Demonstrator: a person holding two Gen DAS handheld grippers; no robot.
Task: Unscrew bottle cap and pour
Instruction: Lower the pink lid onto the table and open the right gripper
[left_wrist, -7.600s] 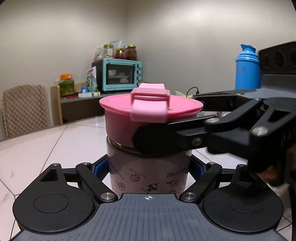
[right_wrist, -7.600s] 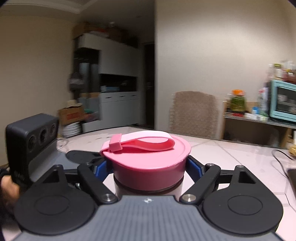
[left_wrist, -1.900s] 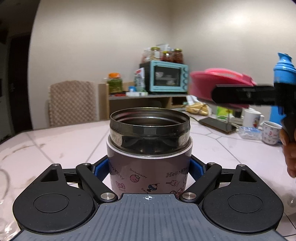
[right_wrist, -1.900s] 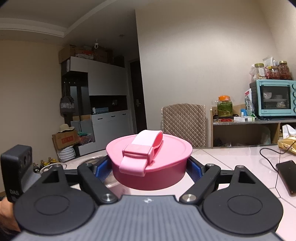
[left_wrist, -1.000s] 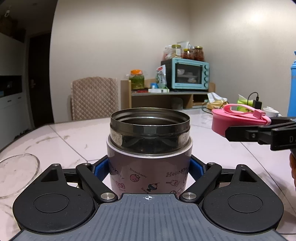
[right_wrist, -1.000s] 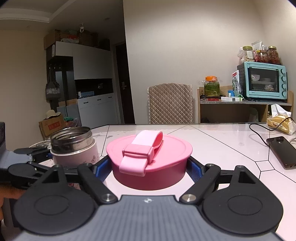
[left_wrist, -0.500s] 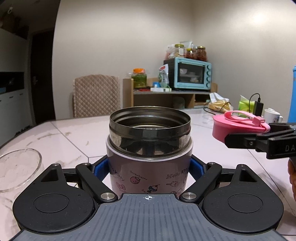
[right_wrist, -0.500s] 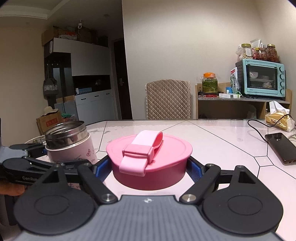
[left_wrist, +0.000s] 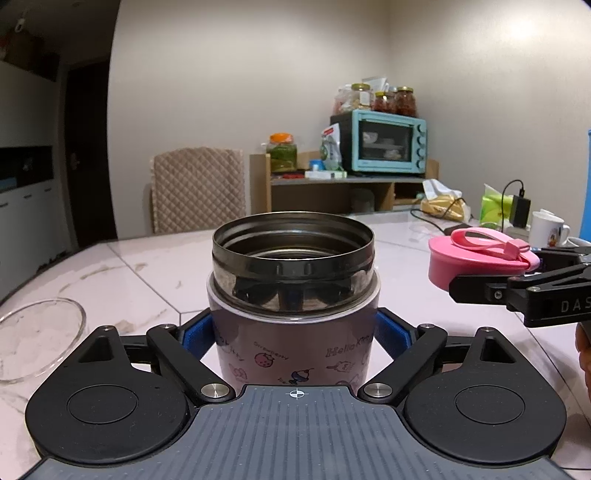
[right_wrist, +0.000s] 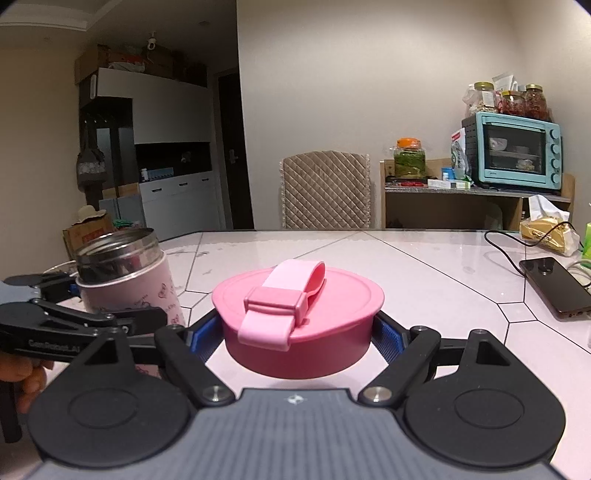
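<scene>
Cap's off: your right gripper (right_wrist: 297, 332) clamps the pink lid (right_wrist: 297, 318), your left gripper (left_wrist: 294, 332) is opening around the uncapped flask (left_wrist: 293, 295). Pouring remains, judging by the glass bowl (left_wrist: 37, 334).

The left gripper (left_wrist: 294, 332), a black two-finger tool with blue pads (left_wrist: 197, 330), is pointed slightly downward, and its jaws are being opened around the pink-walled steel-rimmed flask (left_wrist: 293, 291); small gaps are seen at both pads. The right gripper (right_wrist: 297, 332), of the same build, is held clamped on the round pink screw cap (right_wrist: 299, 325). In the left wrist view it is seen at three o'clock.
</scene>
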